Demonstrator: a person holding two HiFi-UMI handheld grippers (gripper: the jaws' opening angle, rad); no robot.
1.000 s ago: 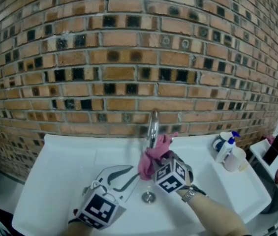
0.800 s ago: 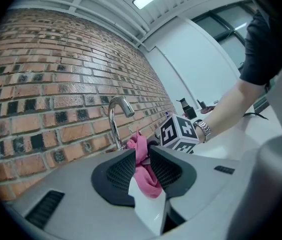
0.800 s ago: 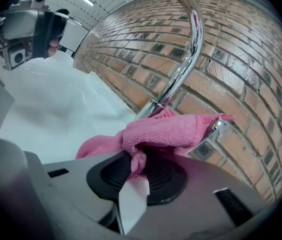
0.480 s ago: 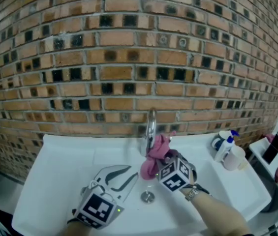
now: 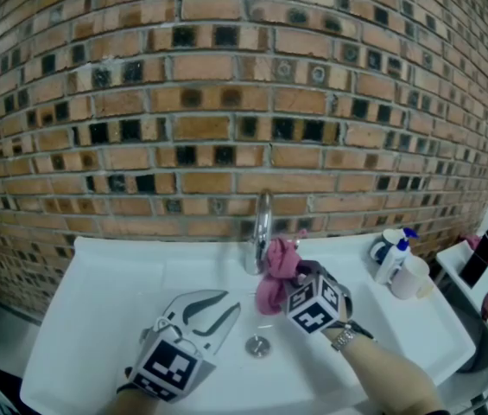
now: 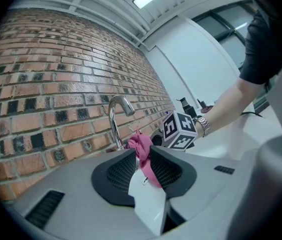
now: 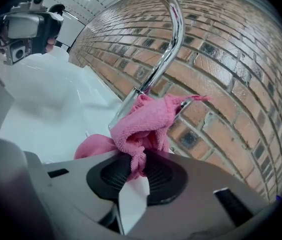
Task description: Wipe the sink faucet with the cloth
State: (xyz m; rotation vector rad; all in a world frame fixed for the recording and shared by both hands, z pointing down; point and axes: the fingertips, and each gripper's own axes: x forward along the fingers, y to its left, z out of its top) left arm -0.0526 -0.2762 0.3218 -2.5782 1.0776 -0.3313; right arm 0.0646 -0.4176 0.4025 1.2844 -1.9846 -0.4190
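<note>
The pink cloth point(image 7: 141, 126) is bunched up against the lower stem of the chrome gooseneck faucet point(image 7: 169, 44), touching it just above where it rises from the back ledge of the sink. In the head view the cloth lies on the faucet's right side, with a tail hanging down towards the basin. The right gripper point(image 7: 137, 166) is clamped on the cloth: a fold of it is pinched between the two dark ribbed pads, and the rest billows out ahead of the jaws onto the faucet. The hand carrying it wears a metal wristwatch point(image 5: 343, 337).

The left gripper point(image 5: 231, 301) hangs over the left half of the white sink point(image 5: 114, 275), apart from the faucet and the cloth. Its jaws stand a little apart with nothing between them; only the white basin and the distant cloth show through the gap.

The drain point(image 5: 257, 346) sits in the basin floor between the two grippers, nearer the viewer than the faucet. On the sink's right back corner stand a spray bottle point(image 5: 396, 260) and, just beside it, a white cup point(image 5: 411, 278). A brick wall point(image 5: 226, 102) rises behind the sink.
</note>
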